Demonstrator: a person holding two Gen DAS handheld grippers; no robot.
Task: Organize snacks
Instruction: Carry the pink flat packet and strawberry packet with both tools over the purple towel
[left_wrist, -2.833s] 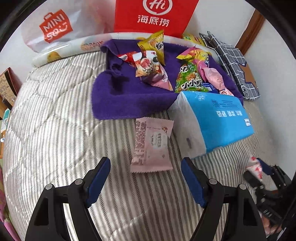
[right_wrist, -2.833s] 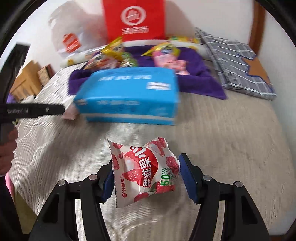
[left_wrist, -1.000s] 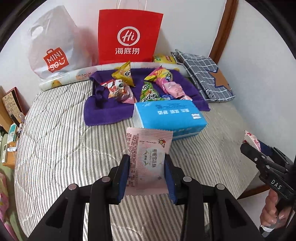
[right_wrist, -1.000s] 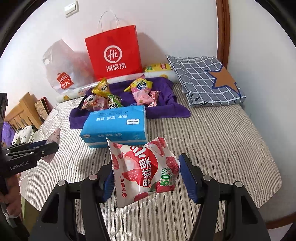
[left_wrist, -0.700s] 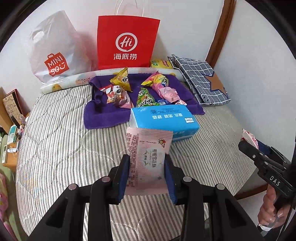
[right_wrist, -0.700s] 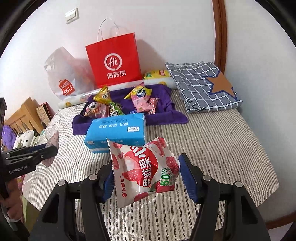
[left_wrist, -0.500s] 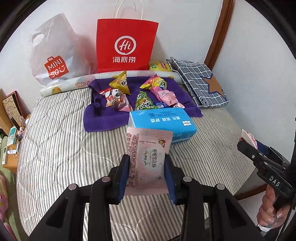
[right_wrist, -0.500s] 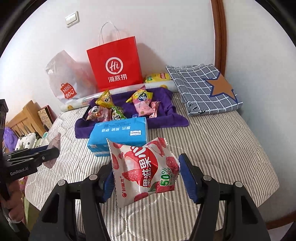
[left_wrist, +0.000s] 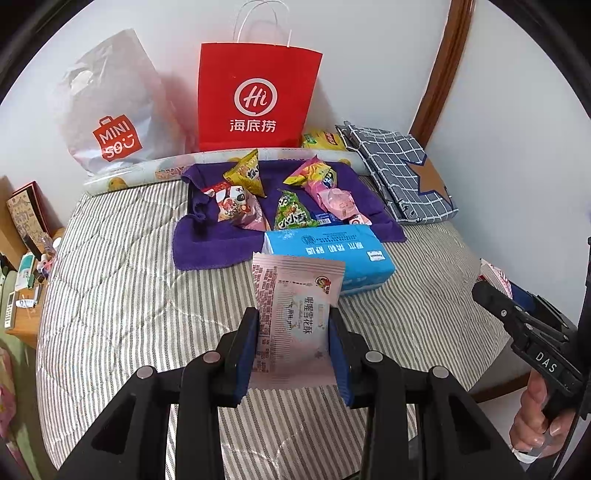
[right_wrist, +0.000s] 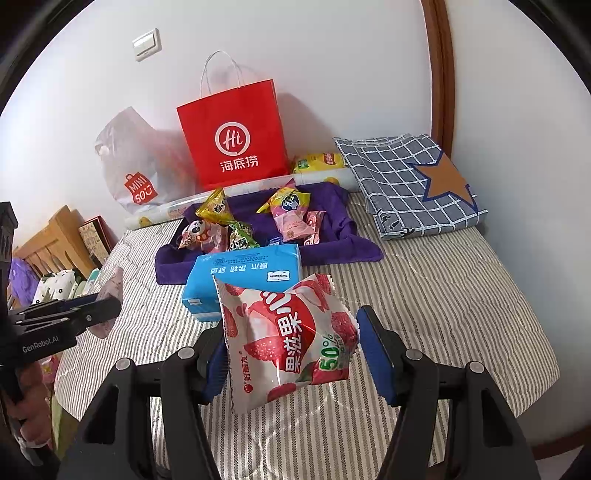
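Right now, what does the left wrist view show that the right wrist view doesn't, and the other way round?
Only the left wrist view shows the pink packet's printed face, clamped in the left gripper, and the cluttered side table. Only the right wrist view shows the lychee jelly pouch head-on in the right gripper, the light switch and a wooden chair. Both show the red paper bag, purple towel with snacks, blue tissue pack and checked cloth.
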